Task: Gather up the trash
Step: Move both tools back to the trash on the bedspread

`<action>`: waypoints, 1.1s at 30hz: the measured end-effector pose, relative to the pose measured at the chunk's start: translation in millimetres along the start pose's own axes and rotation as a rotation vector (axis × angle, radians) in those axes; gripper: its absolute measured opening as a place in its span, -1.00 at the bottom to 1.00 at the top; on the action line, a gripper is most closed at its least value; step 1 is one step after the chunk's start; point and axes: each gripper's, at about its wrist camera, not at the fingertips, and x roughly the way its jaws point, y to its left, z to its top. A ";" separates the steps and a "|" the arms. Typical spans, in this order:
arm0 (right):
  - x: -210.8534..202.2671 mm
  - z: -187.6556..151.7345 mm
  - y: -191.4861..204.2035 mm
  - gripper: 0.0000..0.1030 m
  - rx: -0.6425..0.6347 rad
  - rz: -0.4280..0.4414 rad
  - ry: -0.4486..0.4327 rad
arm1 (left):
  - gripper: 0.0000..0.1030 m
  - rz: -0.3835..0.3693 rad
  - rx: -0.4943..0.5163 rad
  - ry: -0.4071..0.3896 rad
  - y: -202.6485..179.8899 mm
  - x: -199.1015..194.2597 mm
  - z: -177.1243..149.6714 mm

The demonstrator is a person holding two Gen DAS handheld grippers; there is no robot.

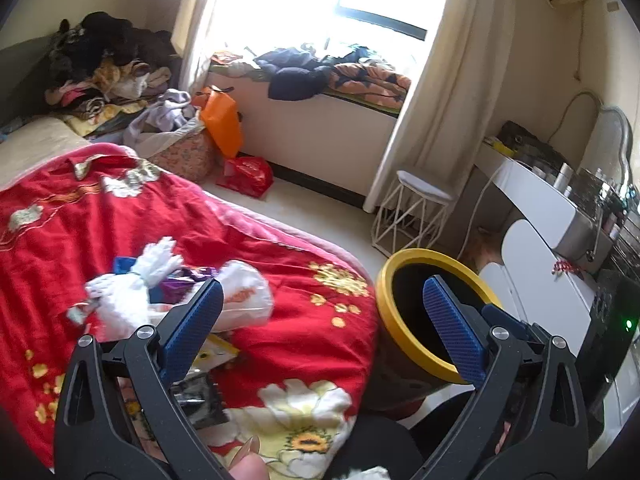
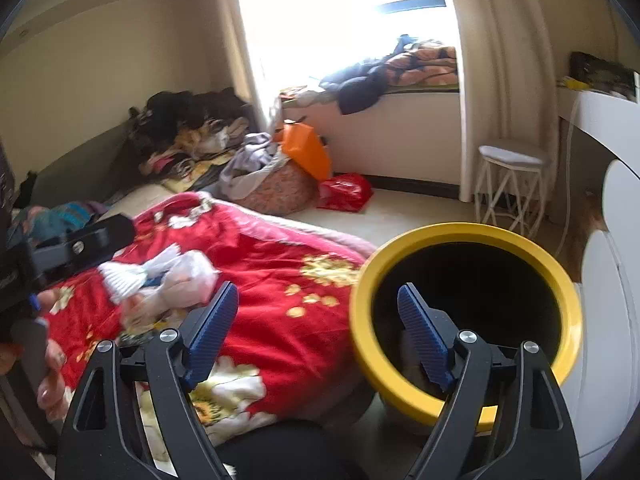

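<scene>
The left gripper (image 1: 322, 320) stands released, its blue pads wide apart with nothing between them; the right gripper (image 2: 318, 334) is likewise released and grasps nothing. To the right of both tongs, beside the bed, stands the yellow-rimmed bin (image 1: 404, 344) (image 2: 460, 232); its inside is dark, and in the right wrist view a pale shape shows low inside it behind the right finger, too dim to name. The trash lies on the red floral quilt (image 1: 280, 256) (image 2: 272, 264), ahead and left of the tongs: a crumpled white plastic bag (image 1: 248, 296) (image 2: 188, 276) just beyond the left gripper's left finger, with white paper or cloth scraps (image 1: 120, 300), a purple wrapper (image 1: 180, 284) and a blue piece beside it; a dark wrapper (image 1: 200, 396) lies under that finger. Farther ahead on the floor sit a floral fabric basket (image 1: 188, 156) (image 2: 276, 188) heaped with pale clothes, an orange bag (image 1: 222, 120) (image 2: 308, 152) leaning on it, and a red plastic bag (image 1: 248, 176) (image 2: 346, 192) nearby.
</scene>
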 end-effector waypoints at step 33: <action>82.0 20.3 92.6 0.65 -0.147 0.162 0.123 | 0.79 0.184 -0.256 -0.014 137.6 -32.9 -6.2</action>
